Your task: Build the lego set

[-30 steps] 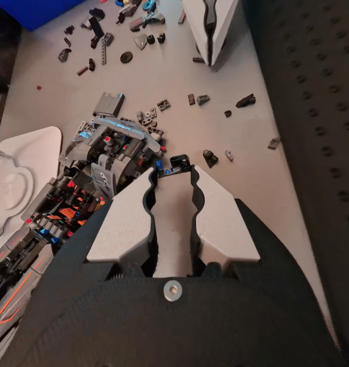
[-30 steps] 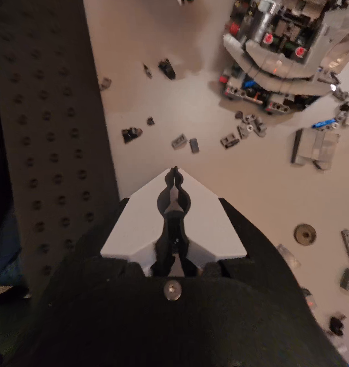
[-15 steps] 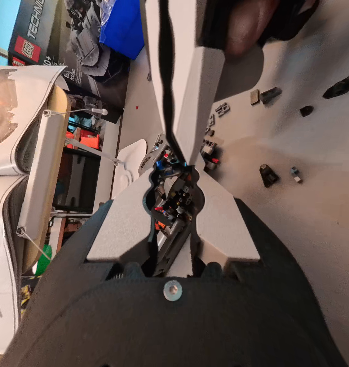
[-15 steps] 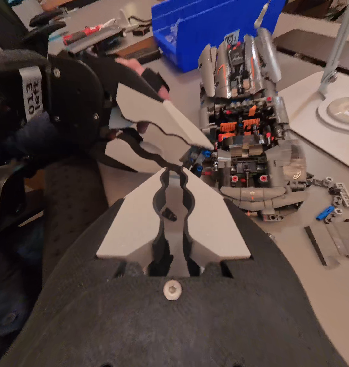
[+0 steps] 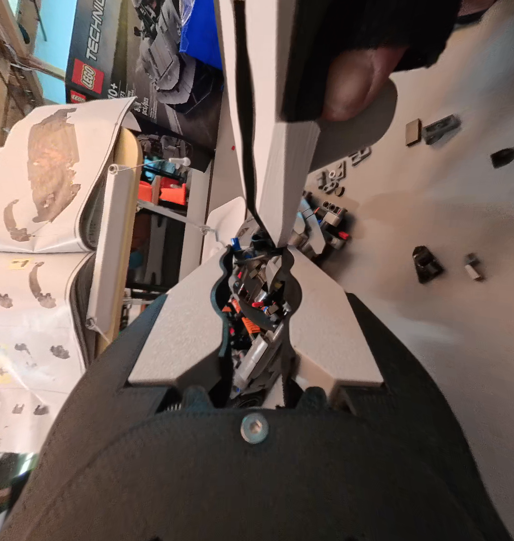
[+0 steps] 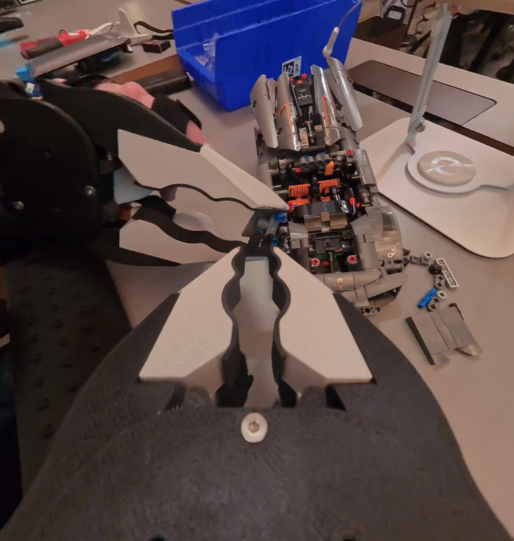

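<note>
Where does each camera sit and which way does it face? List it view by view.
Left wrist view: on the left hand-held gripper, tilted sideways, facing the car model and booklet; its own fingers clamp a small piece.
Right wrist view: on the right hand-held gripper, facing the model and blue bin; own fingers show.
Shared: model, piece, both hand-held grippers.

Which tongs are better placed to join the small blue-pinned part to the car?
Left, probably: the left tongs clamp the blue-pinned part right beside the car, while the right tongs stand open next to it.
</note>
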{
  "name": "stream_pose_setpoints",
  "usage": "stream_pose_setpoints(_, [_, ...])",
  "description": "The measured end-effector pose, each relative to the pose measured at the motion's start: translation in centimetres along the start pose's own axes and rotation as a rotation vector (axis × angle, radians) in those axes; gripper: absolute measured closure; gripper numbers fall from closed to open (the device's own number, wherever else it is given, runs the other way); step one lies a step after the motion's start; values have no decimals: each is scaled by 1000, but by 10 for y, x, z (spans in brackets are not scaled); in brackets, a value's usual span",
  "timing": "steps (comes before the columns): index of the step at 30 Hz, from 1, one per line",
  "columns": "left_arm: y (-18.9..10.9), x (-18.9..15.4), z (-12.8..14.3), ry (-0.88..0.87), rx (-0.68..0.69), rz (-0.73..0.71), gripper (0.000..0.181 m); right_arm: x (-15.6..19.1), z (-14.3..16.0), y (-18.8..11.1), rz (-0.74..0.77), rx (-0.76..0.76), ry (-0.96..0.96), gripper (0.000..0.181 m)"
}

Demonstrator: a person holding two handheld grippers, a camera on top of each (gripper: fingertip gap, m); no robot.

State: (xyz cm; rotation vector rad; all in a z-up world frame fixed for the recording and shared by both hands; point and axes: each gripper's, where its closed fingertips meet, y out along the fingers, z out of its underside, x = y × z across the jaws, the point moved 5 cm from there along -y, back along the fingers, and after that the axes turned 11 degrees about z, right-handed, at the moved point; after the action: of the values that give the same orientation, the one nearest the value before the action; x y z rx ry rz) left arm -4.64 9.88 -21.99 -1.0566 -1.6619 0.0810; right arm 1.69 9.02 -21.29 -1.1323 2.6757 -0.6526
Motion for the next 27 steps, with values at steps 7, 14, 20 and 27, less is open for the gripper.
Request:
stream_pose_setpoints(7, [-2, 2, -3, 85, 86, -81, 152, 0, -2, 1, 4, -17, 50, 168])
stream_pose_setpoints(14, [-3, -1, -10, 105, 101, -99, 151, -5, -1, 2, 37, -13, 67, 168])
stream_pose_setpoints(20, [-9, 5, -14, 87, 39, -125, 151, -3, -8, -6, 83, -65, -30, 169])
stream_pose_setpoints(27, [-23, 21, 0, -205, -201, 89, 146, -2, -19, -21, 230, -144, -284, 169])
